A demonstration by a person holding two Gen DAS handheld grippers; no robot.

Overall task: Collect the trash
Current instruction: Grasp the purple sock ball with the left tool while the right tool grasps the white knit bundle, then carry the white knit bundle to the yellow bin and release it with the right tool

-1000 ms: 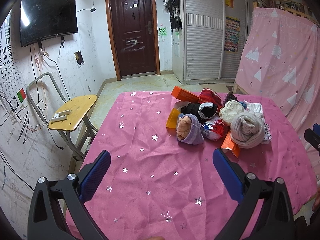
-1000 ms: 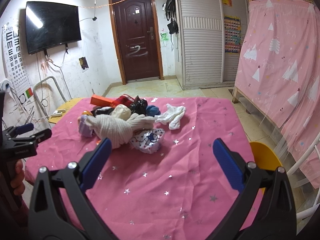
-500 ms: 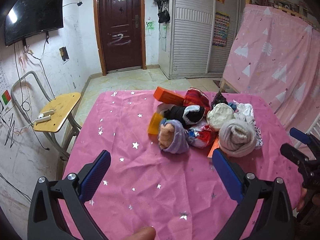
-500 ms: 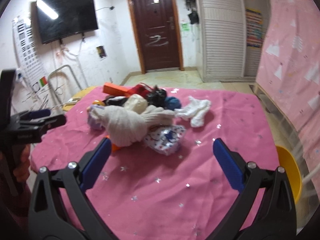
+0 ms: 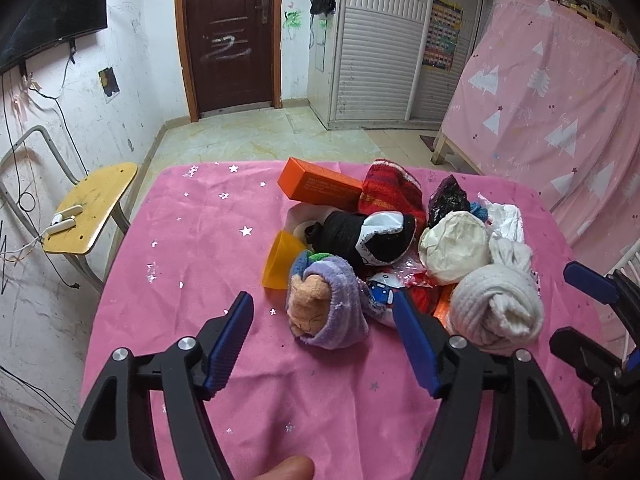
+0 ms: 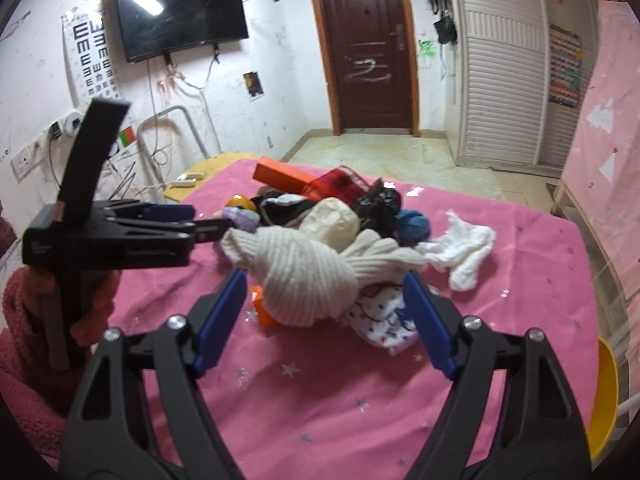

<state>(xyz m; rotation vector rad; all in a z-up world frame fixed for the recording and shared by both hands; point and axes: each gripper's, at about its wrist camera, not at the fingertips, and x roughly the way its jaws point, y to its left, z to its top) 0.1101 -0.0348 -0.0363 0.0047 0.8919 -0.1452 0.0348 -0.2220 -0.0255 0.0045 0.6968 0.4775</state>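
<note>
A pile of rolled socks and trash lies on the pink star-print tablecloth (image 5: 192, 240). My left gripper (image 5: 322, 312) hovers low over a purple-and-peach sock roll (image 5: 328, 316); its jaws are closing and the roll sits between the tips, untouched. My right gripper (image 6: 324, 284) straddles a white ribbed sock roll (image 6: 308, 280), its jaws closing too, pads clear of it. In the pile are an orange box (image 5: 320, 188), an orange cup (image 5: 280, 256), a black plastic bag (image 5: 448, 200), a red wrapper (image 5: 420, 292) and a cream wad (image 5: 456, 244). Each gripper shows in the other's view, the right gripper (image 5: 576, 312) and the left gripper (image 6: 200, 224).
A yellow chair (image 5: 92, 208) with a white power strip stands left of the table. A yellow bin (image 6: 604, 392) sits off the table's right edge. Pink curtain (image 5: 560, 100), a wardrobe and a dark door stand behind. A hand in a red fleece sleeve (image 6: 24, 340) holds the left gripper.
Both grippers have come forward and down toward the pile, which now looks larger. Both pairs of jaws have narrowed from fully wide.
</note>
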